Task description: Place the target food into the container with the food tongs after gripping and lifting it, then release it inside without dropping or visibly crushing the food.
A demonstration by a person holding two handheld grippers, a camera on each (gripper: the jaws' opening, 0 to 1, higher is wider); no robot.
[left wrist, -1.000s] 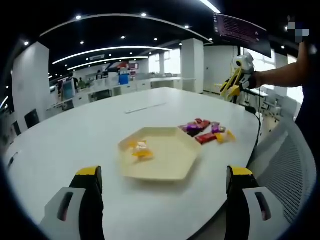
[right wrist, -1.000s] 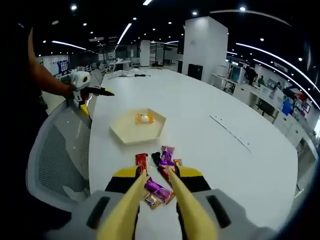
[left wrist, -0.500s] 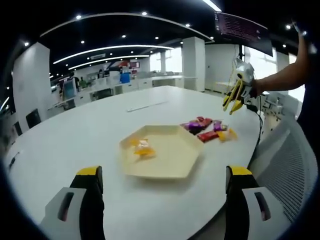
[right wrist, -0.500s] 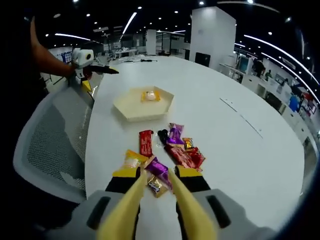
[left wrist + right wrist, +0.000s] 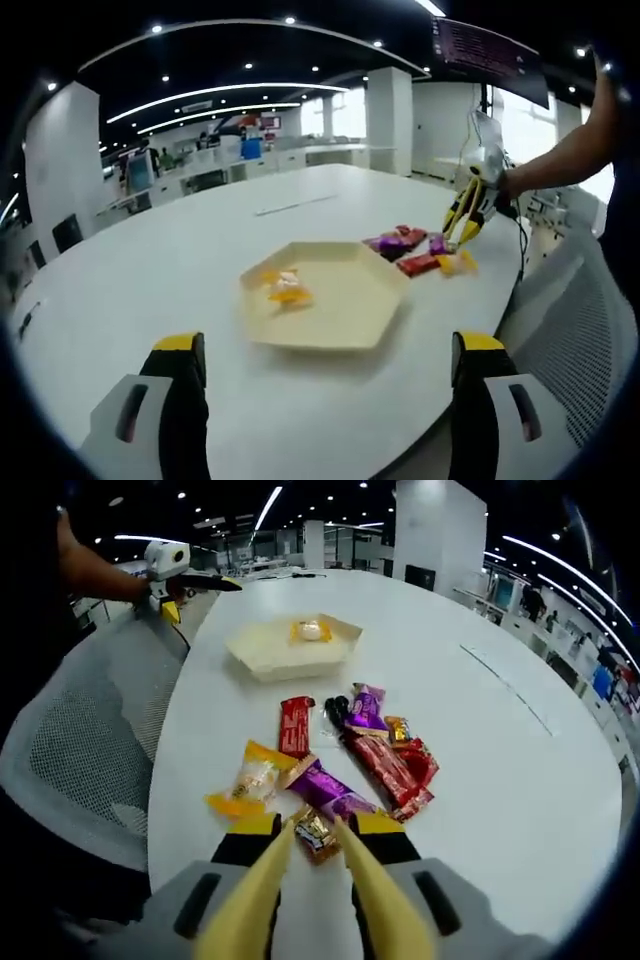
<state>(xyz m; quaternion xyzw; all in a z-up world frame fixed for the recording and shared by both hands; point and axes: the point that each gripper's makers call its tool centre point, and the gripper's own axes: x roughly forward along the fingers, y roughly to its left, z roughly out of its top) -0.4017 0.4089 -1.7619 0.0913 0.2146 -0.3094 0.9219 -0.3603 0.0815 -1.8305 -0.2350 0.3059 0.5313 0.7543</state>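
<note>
A cream hexagonal tray (image 5: 345, 322) (image 5: 262, 658) sits on the white table and holds a yellow wrapped snack (image 5: 283, 290) (image 5: 311, 630). Beside it lies a pile of wrapped snacks (image 5: 412, 252): a red bar (image 5: 293, 725), purple packets (image 5: 330, 792), a dark red packet (image 5: 392, 768) and a yellow packet (image 5: 250, 785). My right gripper (image 5: 315, 825) (image 5: 466, 212) carries yellow tongs, open, their tips on either side of a small gold-brown candy (image 5: 318, 837) at the pile's near edge. My left gripper (image 5: 329, 343) (image 5: 232, 583) is open, held back from the tray.
A grey mesh chair (image 5: 75, 760) (image 5: 580, 330) stands at the table edge beside the snacks. A person's hand and arm (image 5: 560, 160) hold the right gripper. Bare white tabletop (image 5: 500, 770) stretches beyond the pile, with office desks far behind.
My right gripper has come down and forward to the snack pile, and the tong tips now straddle the small candy. The left gripper has barely moved.
</note>
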